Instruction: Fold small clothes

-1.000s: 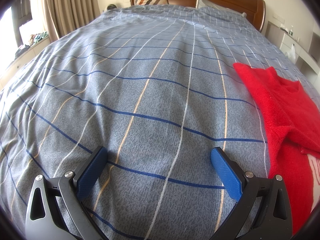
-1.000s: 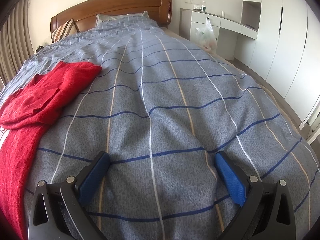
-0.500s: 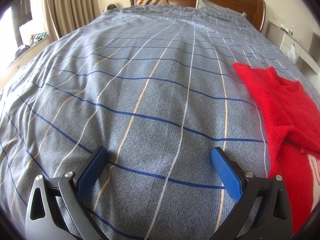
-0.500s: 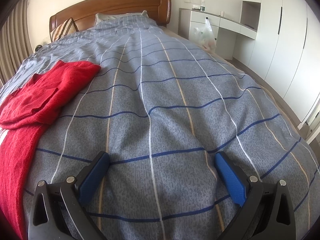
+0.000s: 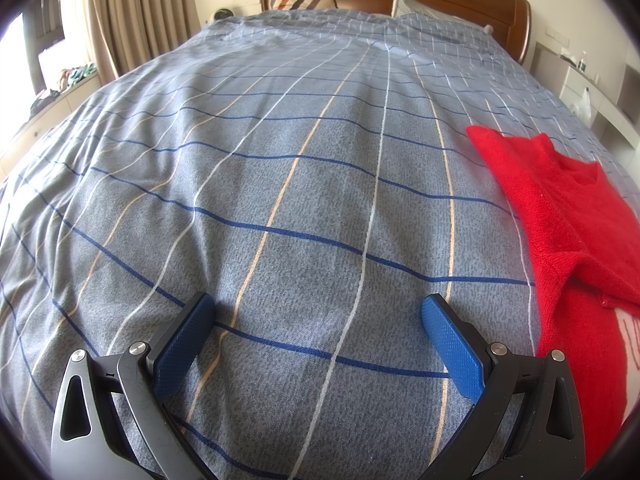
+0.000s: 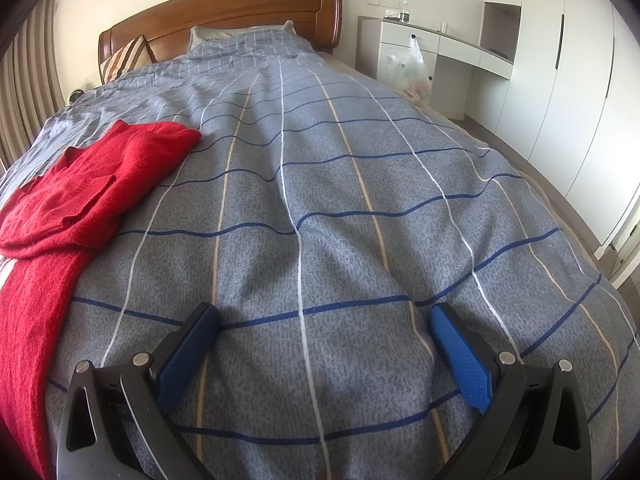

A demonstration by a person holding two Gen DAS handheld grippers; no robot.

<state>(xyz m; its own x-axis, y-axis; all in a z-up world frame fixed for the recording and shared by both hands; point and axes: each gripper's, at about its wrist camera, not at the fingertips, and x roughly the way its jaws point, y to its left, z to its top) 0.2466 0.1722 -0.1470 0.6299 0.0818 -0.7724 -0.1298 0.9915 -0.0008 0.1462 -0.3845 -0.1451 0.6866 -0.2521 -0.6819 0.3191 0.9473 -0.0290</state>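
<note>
your left gripper [image 5: 316,316] hangs low over the checked duvet [image 5: 280,200] with its blue pads spread wide and nothing between them; your right gripper [image 6: 324,324] is the same, jaws apart over bare cover. the red knit garment [image 5: 568,216] lies between the two tools: at about 3 o'clock in the left view, at about 9 o'clock in the right view [image 6: 92,196], so neither gripper is on it yet.

the top part looks partly doubled over on itself, with a sleeve or flap lying across the body, though the fisheye edge crops it and you can't be sure how it's laid out. before folding, swing both tools inward and square up to it. take the knit at two matching points along one edge, pinching only the layers you mean to lift, since loose knit will drag the layer below.

room is generous: the duvet runs open toward 12 o'clock up to the wooden headboard [image 6: 240,12]. the bed edge drops off at 3 o'clock in the right view, toward the white wardrobe [image 6: 560,80], so keep the fold toward mid-bed.
</note>
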